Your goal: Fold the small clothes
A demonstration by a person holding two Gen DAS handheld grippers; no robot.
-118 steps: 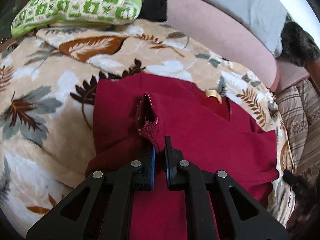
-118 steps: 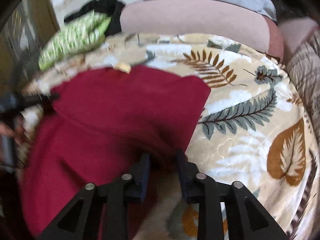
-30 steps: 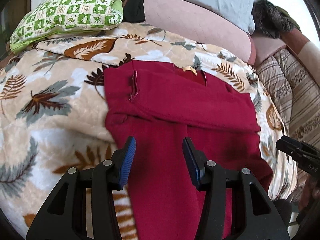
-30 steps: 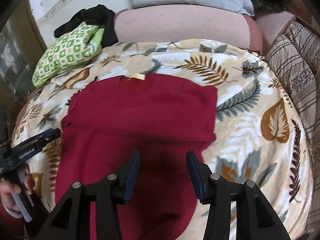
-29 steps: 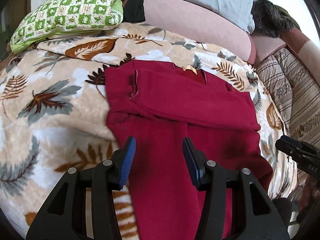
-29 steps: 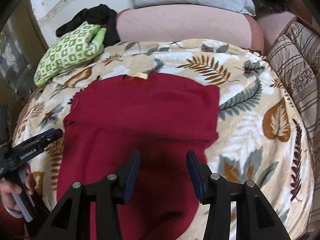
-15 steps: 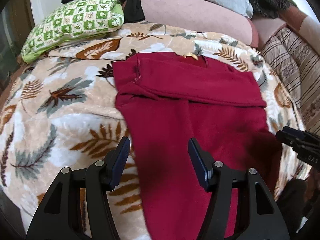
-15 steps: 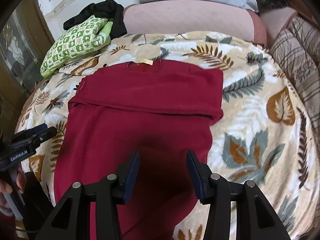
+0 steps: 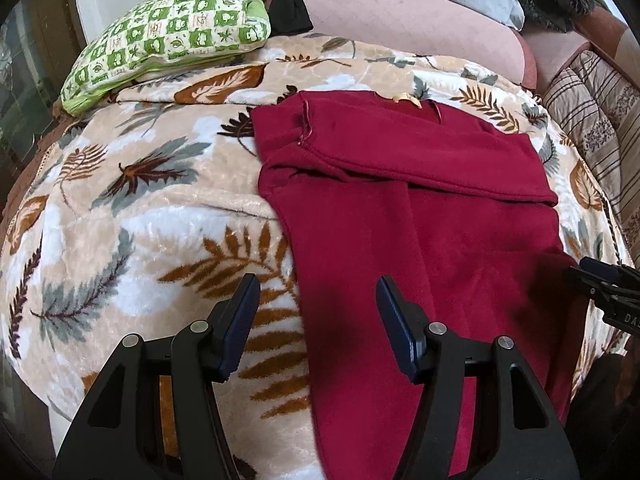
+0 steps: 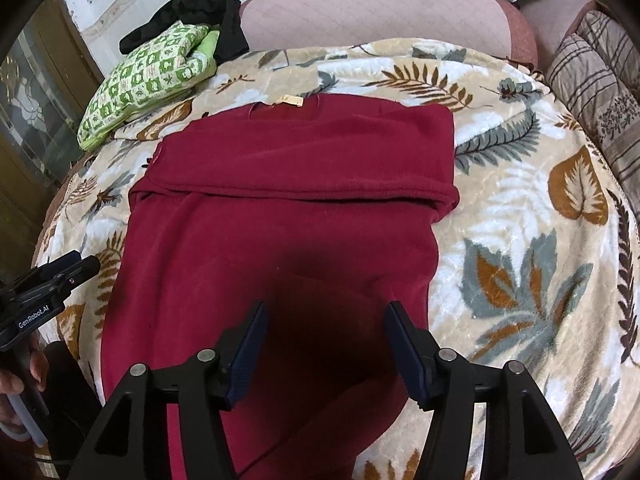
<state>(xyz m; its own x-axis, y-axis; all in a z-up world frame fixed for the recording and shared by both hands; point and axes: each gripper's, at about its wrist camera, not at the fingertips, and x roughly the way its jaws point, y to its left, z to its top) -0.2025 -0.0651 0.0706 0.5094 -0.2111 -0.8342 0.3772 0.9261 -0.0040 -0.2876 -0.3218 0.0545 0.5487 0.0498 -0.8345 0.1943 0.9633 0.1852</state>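
A dark red garment (image 9: 420,208) lies flat on the leaf-patterned blanket (image 9: 140,200), its upper part folded across in a band, with a yellow tag (image 9: 406,99) at the collar. My left gripper (image 9: 318,292) is open over the garment's left edge near the hem, one finger above blanket, the other above red cloth. In the right wrist view the garment (image 10: 280,208) fills the middle. My right gripper (image 10: 326,316) hovers over its lower right part, jaws opening, with nothing pinched between them. Each gripper also shows at the other view's edge: left gripper (image 10: 60,276), right gripper (image 9: 604,280).
A green checked pillow (image 9: 172,36) and black cloth (image 9: 288,4) lie at the back left. A pink bolster (image 9: 400,20) runs along the back, with a striped cushion (image 9: 600,120) at the right. A hand (image 10: 20,376) holds the left tool's handle.
Both grippers have drawn back toward the garment's near hem and sunk a little. The left jaws widened first, then the right jaws. The garment has not moved.
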